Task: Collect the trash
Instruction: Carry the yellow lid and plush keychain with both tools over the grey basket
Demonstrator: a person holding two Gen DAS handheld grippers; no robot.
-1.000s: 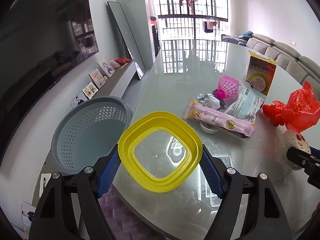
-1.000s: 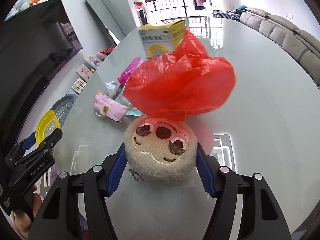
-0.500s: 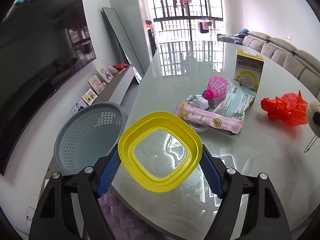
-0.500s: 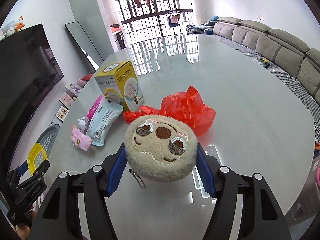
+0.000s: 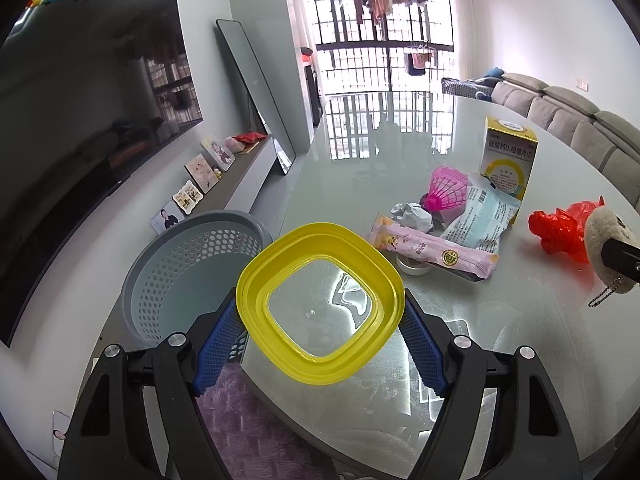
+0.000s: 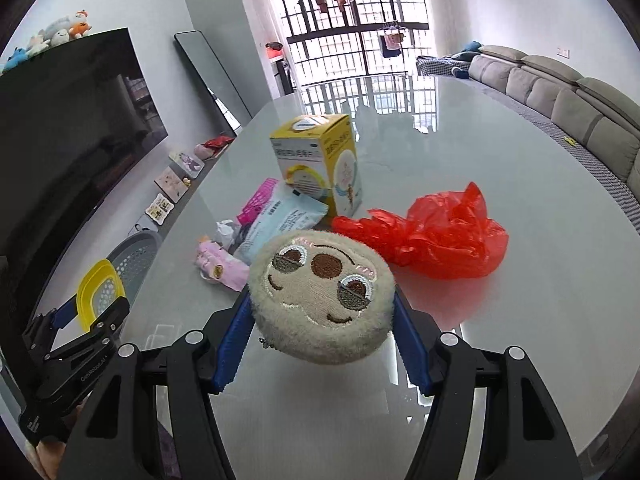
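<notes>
The left gripper (image 5: 320, 316) is clamping a yellow square lid (image 5: 320, 304) with a clear centre between its blue pads, holding it tilted above the near left edge of the glossy worktop (image 5: 360, 152). Just past that edge, on the floor, a grey perforated basket (image 5: 188, 264) is standing. The right gripper (image 6: 322, 320) is squeezing a round beige plush face (image 6: 320, 292) with an embroidered smile, raised above the worktop, a bead chain dangling beneath it. Beyond the plush, a crumpled red plastic bag (image 6: 432, 236) is lying on the worktop. Toward the left edge a pile of trash is sitting together: a pink wrapper (image 5: 436, 248), a pale blue pouch (image 5: 484, 216), a crumpled paper ball (image 5: 412, 216) and a pink shuttlecock (image 5: 446, 192). Farthest, a yellow medicine box (image 5: 508, 160) is standing upright.
</notes>
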